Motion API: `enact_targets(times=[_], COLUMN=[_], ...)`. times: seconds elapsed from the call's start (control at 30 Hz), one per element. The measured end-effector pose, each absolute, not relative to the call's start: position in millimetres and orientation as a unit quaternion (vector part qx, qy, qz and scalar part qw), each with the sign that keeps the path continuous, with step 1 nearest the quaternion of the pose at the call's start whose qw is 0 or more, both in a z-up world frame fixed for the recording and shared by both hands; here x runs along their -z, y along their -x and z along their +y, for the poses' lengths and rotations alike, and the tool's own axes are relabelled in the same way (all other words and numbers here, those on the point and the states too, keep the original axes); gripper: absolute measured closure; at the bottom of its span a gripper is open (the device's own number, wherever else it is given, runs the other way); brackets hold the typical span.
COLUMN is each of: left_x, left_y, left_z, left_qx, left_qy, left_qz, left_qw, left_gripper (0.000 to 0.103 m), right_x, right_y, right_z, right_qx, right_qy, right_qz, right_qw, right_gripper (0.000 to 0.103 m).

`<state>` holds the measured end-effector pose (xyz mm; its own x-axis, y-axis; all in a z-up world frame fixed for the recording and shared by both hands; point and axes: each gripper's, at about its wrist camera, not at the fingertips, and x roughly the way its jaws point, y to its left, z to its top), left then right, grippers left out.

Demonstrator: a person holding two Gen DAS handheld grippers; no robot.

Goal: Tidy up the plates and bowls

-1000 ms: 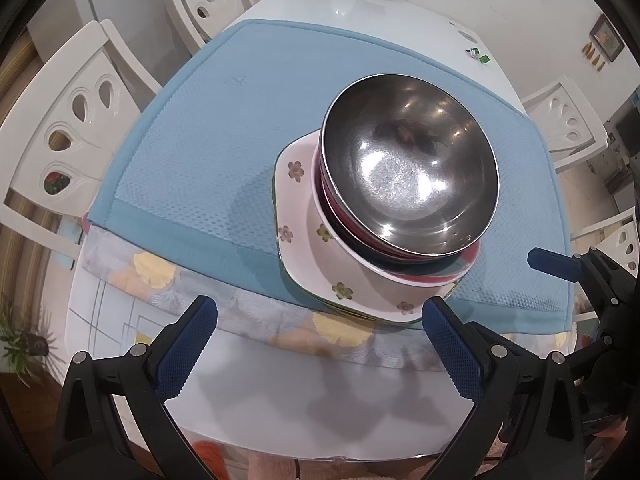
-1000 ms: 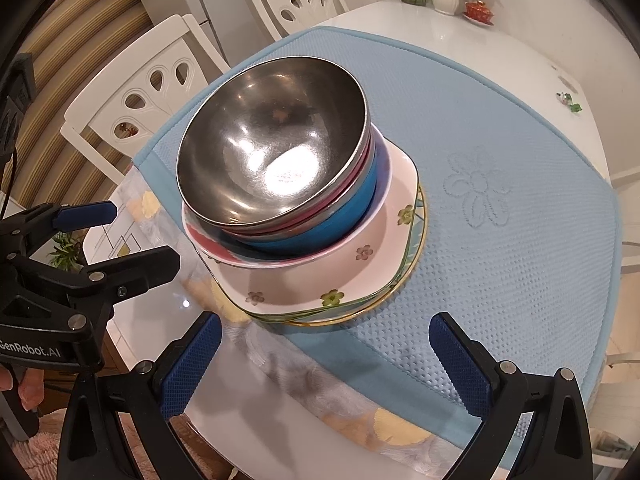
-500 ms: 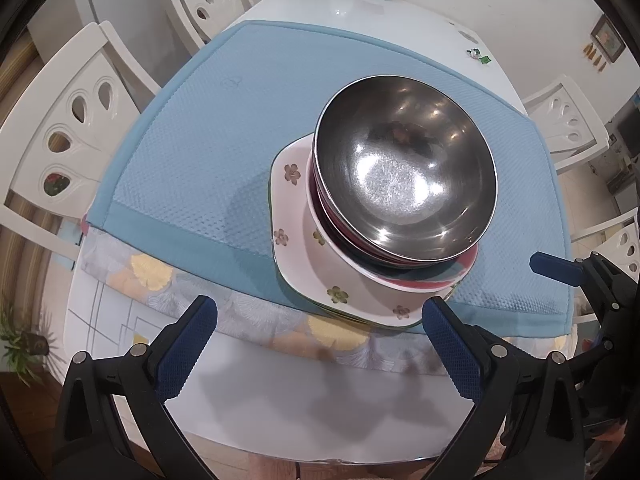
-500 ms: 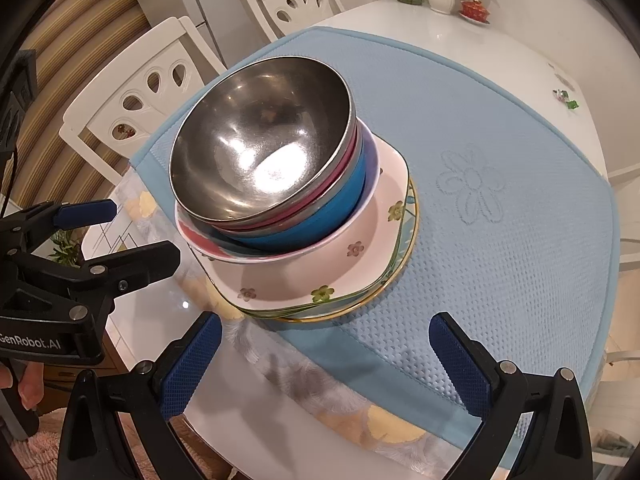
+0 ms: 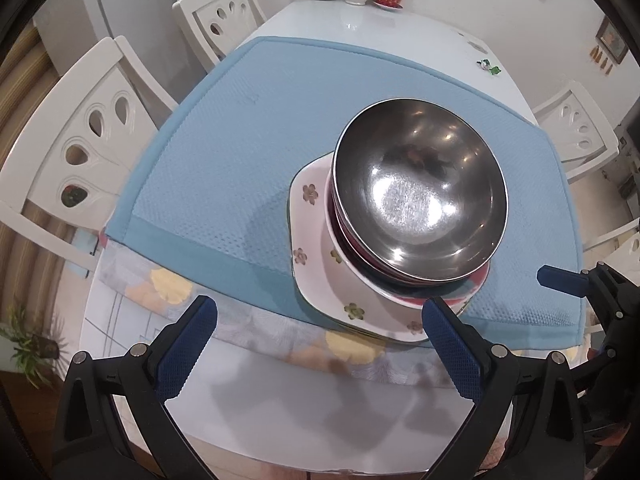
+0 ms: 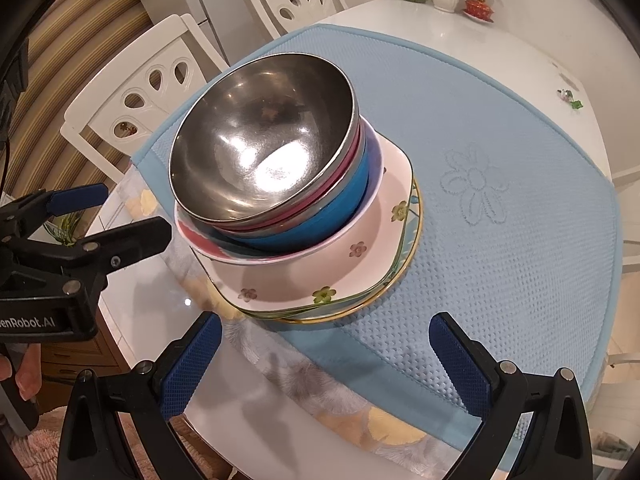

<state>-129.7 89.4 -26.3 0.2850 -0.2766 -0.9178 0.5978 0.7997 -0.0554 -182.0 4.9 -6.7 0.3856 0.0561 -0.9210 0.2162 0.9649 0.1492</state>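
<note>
shiny metal bowl (image 5: pixel 418 196) on a glossy plate (image 6: pixel 320 276) (flower-printed), over waffle-textured cloth mat (image 5: pixel 240 152).

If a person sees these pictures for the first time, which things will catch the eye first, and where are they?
First comes the shiny steel bowl, topmost of a stack of bowls nested on a flowered plate at the near edge of the blue mat. Next are the open left gripper and open right gripper, both empty, in front of the stack.
</note>
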Motion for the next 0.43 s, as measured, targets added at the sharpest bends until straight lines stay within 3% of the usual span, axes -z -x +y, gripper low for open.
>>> enact_targets(times=[0.43], left_x=[22.0], left_y=[128.9], left_z=[85.1], left_qx=[0.282], left_qy=[-0.151], left_qz=[0.520], left_qw=[0.792], left_gripper=[0.001], right_x=[9.1], right_y=[181.5], right_z=[-4.0], right_qx=[0.049], right_qy=[-0.128], right_qz=[0.553], right_qw=[0.822], right_gripper=[0.000])
